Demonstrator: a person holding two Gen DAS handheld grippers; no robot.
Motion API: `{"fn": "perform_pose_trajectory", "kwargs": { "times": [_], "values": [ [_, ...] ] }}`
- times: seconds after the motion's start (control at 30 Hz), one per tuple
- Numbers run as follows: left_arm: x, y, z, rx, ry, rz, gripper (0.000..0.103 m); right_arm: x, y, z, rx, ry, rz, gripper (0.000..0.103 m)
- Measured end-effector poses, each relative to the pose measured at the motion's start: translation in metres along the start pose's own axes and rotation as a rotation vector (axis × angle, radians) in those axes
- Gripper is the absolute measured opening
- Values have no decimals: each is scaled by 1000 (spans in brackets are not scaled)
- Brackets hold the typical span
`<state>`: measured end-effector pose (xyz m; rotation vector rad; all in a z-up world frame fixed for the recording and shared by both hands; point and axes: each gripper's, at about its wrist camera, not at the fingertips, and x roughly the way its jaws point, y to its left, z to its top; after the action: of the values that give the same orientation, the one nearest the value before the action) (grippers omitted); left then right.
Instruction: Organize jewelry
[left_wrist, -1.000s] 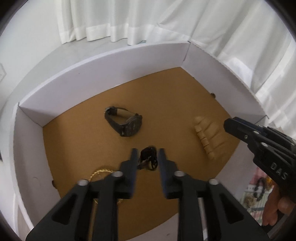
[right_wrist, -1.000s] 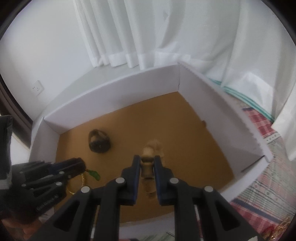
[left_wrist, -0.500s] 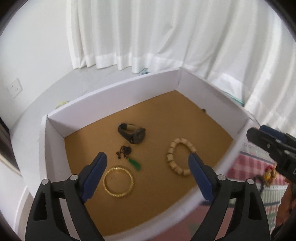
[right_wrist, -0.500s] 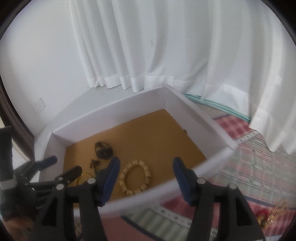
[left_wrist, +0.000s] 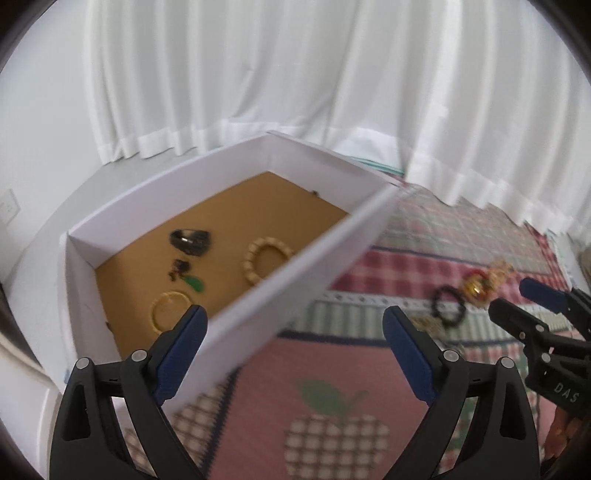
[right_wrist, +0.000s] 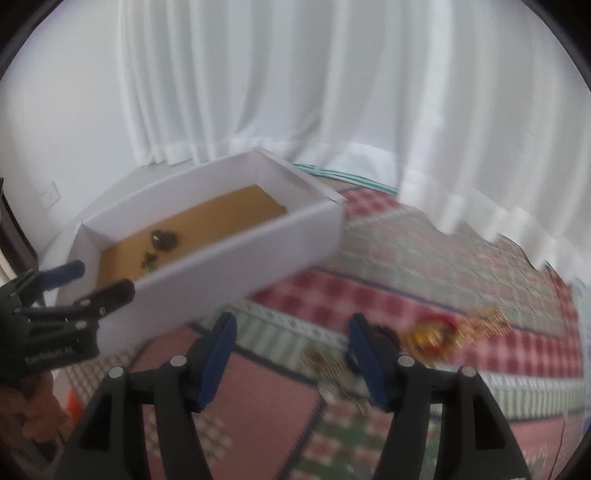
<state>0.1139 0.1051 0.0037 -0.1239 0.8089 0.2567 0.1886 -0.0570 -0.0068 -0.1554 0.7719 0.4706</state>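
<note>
Soft bright daylight through white curtains (left_wrist: 295, 92), no hard shadows. Strong fisheye bending, dark corner vignette. Motion blur throughout, heavier in right wrist view; box (right_wrist: 221, 258) edge smeared.

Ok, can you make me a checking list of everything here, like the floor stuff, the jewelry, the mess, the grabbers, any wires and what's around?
Surface: checked patchwork mat with an apple patch.
Job's things: white box with a cork floor holds a dark watch, wooden bead bracelet, green pendant necklace and gold bangle. On the mat: black bead bracelet, red-and-gold jewelry, blurred.
Clutter: nothing seen.
Grippers: left gripper open, nothing between its fingers, jaws just been opening; right gripper open, nothing between its fingers.
Cables: nothing seen.
Surroundings: white curtains, wall socket.
</note>
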Motion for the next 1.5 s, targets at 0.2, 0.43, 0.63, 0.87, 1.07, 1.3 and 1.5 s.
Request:
{"fn": "perform_pose_trajectory", "kwargs": {
  "times": [0.2, 0.43, 0.63, 0.87, 1.07, 1.3, 1.5],
  "values": [
    [-10, -33, -22, 64, 15, -53, 96, -30, -24, -42, 64, -3, -63, 64],
    [-11, -64, -47, 159, 47, -83, 96, -56, -47, -81, 138, -5, -128, 64],
    [-7, -72, -67, 200, 66, -92, 97, -64, -72, -113, 217, 17, -178, 64],
    [10, -71, -82, 184, 118, -124, 97, -60, -94, -134, 286, 42, -208, 64],
    [20, -77, -78, 201, 111, -154, 97, -51, -96, -136, 294, 55, -188, 64],
    [41, -95, -64, 255, 127, -219, 97, -44, -99, -140, 302, 77, -177, 64],
    [52, -110, -51, 281, 123, -246, 97, -42, -102, -142, 309, 88, -178, 64]
  ]
}}
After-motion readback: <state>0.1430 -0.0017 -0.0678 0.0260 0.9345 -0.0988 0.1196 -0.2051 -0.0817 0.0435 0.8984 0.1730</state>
